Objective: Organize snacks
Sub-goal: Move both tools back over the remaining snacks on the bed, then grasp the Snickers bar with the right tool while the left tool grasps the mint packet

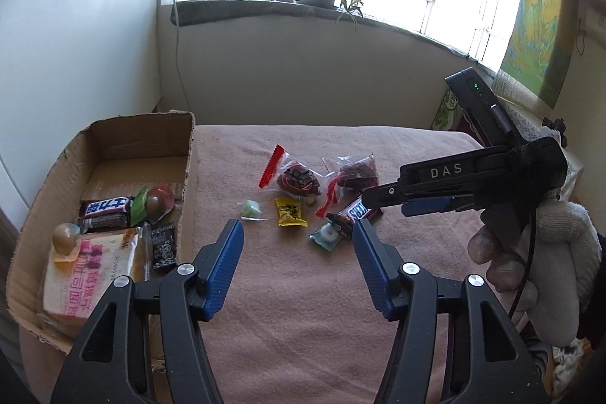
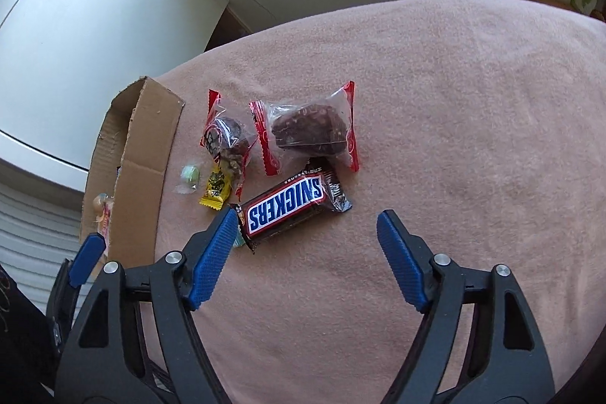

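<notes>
Pink blanket-covered tabletop under a bright window, cardboard box at its left edge. Right tool open, empty, tipped down over the brown Snickers bar in shiny wrapper. Bar just ahead of the jaws, nearer the left finger, long axis slanting across the gap. Left tool likewise open and empty, farther back. Beyond: two clear red-edged packets, small yellow sweet.

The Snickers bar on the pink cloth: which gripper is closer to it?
Right. The right gripper hangs just over the Snickers bar, one of its fingers beside the wrapper's end. The left gripper sits farther back, toward the cardboard box.
</notes>
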Action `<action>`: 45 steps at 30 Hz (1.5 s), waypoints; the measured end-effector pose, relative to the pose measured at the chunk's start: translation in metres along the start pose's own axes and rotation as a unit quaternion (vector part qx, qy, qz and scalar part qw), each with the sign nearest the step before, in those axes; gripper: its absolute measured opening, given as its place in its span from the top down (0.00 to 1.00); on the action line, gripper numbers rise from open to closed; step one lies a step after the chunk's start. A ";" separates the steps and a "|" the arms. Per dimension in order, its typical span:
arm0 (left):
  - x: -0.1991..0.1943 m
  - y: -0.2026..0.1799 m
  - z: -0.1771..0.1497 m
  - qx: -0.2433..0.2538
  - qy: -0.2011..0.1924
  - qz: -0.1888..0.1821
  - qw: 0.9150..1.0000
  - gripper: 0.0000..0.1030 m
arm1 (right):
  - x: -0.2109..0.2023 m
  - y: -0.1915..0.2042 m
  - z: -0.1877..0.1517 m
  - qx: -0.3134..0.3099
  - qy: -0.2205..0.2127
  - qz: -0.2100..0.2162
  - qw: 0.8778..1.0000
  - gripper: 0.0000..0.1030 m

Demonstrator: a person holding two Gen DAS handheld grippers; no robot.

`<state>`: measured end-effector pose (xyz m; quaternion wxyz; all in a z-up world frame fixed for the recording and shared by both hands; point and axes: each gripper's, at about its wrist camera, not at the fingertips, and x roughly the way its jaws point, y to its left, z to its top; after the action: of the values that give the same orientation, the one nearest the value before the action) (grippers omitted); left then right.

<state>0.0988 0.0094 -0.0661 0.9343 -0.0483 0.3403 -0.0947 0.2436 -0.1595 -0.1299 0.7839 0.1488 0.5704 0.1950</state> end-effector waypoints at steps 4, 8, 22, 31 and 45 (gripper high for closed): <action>0.006 0.001 -0.004 -0.003 0.008 -0.011 1.000 0.49 | 0.017 -0.005 0.002 0.053 0.022 0.013 0.998 0.41; 0.012 0.002 -0.007 -0.003 0.013 -0.020 1.000 0.50 | 0.018 0.002 0.004 0.061 0.016 0.001 0.998 0.40; 0.036 0.004 -0.007 -0.008 0.048 -0.064 0.997 0.65 | 0.042 0.051 0.010 -0.061 0.038 -0.090 0.993 0.45; 0.062 -0.020 0.000 0.043 0.078 -0.078 0.993 0.70 | 0.037 0.050 -0.006 -0.138 0.046 -0.121 0.982 0.54; 0.104 -0.028 0.004 0.090 0.126 -0.082 0.985 0.70 | 0.012 0.018 -0.029 -0.129 0.044 -0.073 0.988 0.53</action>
<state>0.1752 -0.0398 -0.1237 0.8738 0.0204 0.4401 -0.2061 0.2171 -0.1374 -0.1405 0.7829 -0.0041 0.5838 0.2151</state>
